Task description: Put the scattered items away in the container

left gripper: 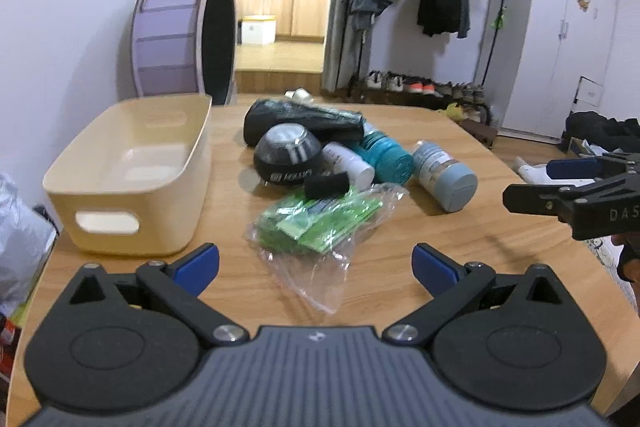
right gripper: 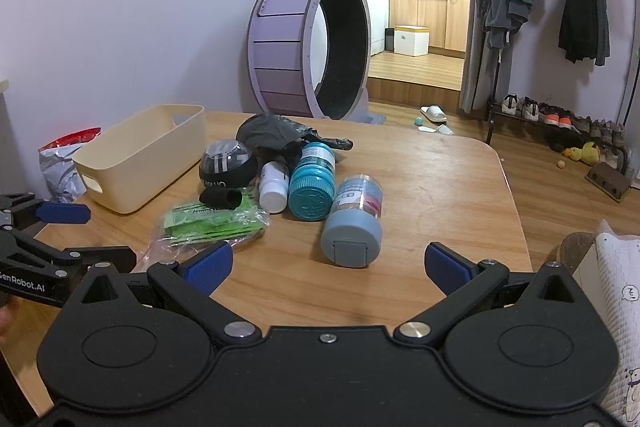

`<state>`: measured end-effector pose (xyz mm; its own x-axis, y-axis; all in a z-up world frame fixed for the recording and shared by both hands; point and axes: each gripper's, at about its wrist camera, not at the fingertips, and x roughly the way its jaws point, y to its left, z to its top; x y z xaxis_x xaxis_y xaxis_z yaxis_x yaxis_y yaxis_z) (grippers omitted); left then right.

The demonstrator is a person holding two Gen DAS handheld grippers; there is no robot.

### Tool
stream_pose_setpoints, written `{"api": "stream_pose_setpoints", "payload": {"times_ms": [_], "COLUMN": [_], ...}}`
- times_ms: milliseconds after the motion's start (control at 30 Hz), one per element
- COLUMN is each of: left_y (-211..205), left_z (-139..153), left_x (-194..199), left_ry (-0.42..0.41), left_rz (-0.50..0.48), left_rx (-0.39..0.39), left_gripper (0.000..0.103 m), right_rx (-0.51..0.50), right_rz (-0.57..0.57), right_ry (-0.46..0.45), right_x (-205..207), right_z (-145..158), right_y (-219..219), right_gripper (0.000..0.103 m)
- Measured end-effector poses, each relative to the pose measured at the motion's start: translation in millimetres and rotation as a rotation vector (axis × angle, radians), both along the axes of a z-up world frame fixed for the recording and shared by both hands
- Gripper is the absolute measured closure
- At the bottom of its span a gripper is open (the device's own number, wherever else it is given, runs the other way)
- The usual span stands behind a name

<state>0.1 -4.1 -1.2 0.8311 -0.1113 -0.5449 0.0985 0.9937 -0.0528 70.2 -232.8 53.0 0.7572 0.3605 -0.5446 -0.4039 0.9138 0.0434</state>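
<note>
An empty cream bin stands at the table's left. Beside it lies a heap: a clear bag of green packets, a small black cylinder, a black ball with a clear dome, a white bottle, a teal jar, a grey-capped jar and a black plastic bag. My left gripper is open just short of the green bag. My right gripper is open in front of the grey-capped jar.
The wooden table has rounded edges and bare wood on its right side. A crumpled plastic bag sits off the table's left edge. A purple wheel and a clothes rack with shoes stand behind.
</note>
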Motion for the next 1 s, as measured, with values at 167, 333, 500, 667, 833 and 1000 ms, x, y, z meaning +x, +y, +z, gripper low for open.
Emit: {"api": "stream_pose_setpoints", "payload": {"times_ms": [167, 333, 500, 667, 833, 1000], "left_y": [-3.9, -7.8, -2.1, 4.1, 3.0, 0.3], "left_z": [-1.4, -9.5, -6.2, -5.2, -14.1, -13.8], "left_x": [-0.8, 8.0, 19.8, 42.0, 63.5, 82.4], "left_ry": [-0.035, -0.016, -0.059, -0.057, -0.024, -0.003], "left_rz": [-0.022, -0.065, -0.056, -0.064, -0.071, -0.048], "left_rx": [0.0, 0.02, -0.001, -0.025, -0.006, -0.029], "left_gripper": [0.005, 0.038, 0.054, 0.053, 0.053, 0.053], "right_rx": [0.008, 0.021, 0.045, 0.058, 0.084, 0.088], "right_rz": [-0.001, -0.006, -0.009, -0.017, -0.011, -0.026], "right_ry": [0.001, 0.002, 0.006, 0.004, -0.007, 0.001], "right_x": [0.5, 1.9, 6.2, 9.4, 9.9, 13.3], "right_z": [0.3, 0.7, -3.8, -3.8, -2.3, -6.1], "right_y": [-2.0, -5.7, -12.1, -17.7, -18.6, -21.4], "right_gripper": [0.0, 0.0, 0.0, 0.0, 0.0, 0.0]}}
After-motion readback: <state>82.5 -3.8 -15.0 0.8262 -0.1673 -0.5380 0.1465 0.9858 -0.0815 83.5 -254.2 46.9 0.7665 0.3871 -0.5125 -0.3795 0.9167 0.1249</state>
